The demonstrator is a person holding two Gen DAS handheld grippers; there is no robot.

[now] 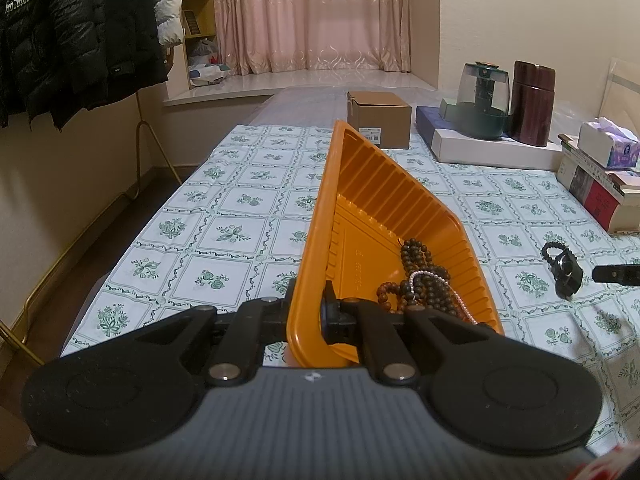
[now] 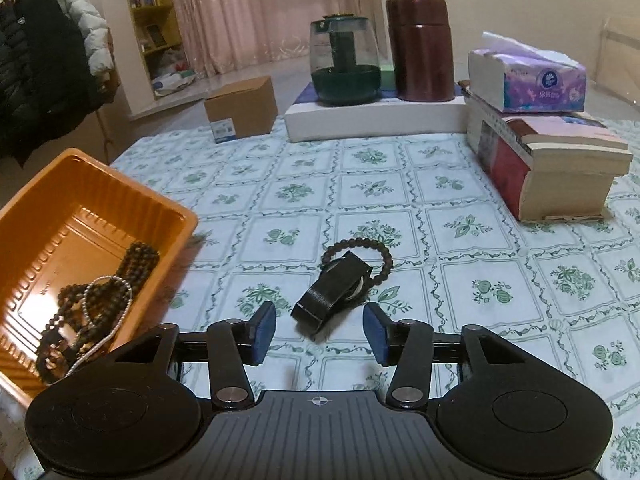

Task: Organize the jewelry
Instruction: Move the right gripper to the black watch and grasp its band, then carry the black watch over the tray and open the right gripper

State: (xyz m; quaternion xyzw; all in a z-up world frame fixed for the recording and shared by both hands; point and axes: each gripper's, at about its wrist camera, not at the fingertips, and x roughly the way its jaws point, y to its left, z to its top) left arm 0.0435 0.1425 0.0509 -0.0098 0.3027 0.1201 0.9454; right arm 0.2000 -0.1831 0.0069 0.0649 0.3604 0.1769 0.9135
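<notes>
Table (image 2: 400, 200) under floral-check cloth. Orange tray (image 1: 360, 184) tipped up on edge, left gripper (image 1: 306, 316) clamped tight on its near rim; dark bead strings (image 1: 420, 280) and pearl strand (image 1: 432, 276) heaped in low corner. Book stack (image 2: 552, 160), spine text unreadable. Tissue pack (image 2: 528, 80), purple, logo too blurred to read. Cardboard box (image 2: 242, 108), blue-white label illegible. Right gripper (image 2: 320, 336) jaws parted, nothing between, hovering just short of black watch (image 2: 332, 292) with bead bracelet (image 2: 360, 258) on cloth.

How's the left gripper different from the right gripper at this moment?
The left gripper is shut on the rim of the orange tray and holds it tilted; the right gripper is open and holds nothing. The left gripper's fingers straddle the tray wall; the right gripper points at the black watch lying on the tablecloth. Both are black two-finger grippers.
</notes>
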